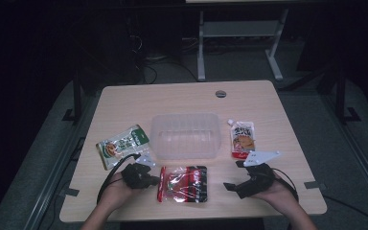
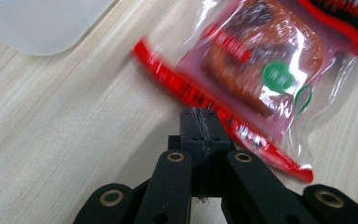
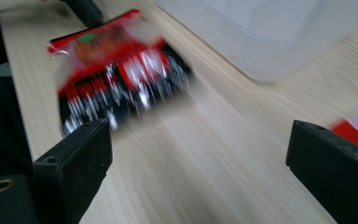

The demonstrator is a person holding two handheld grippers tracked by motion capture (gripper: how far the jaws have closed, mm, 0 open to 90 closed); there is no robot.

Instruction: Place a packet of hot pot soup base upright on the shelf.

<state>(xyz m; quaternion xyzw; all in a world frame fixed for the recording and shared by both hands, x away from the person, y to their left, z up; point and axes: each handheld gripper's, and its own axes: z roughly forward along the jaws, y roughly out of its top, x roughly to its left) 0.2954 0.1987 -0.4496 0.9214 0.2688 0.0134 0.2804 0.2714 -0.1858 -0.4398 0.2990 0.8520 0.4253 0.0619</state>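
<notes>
The red snack packet (image 1: 183, 183) lies flat on the counter (image 1: 124, 103) near its front edge, at six o'clock from the clear plastic tub (image 1: 186, 135). At the packet's nine o'clock edge sits the left gripper (image 1: 156, 180), jaws pressed together; its tip looks to be on or just over the red seal, though blur keeps that unsure. The right gripper (image 1: 235, 175) hovers at three o'clock, apart from the packet, jaws spread with nothing between them. A green packet (image 1: 122, 145) lies at ten o'clock, an orange sauce pouch (image 1: 242, 139) at two.
</notes>
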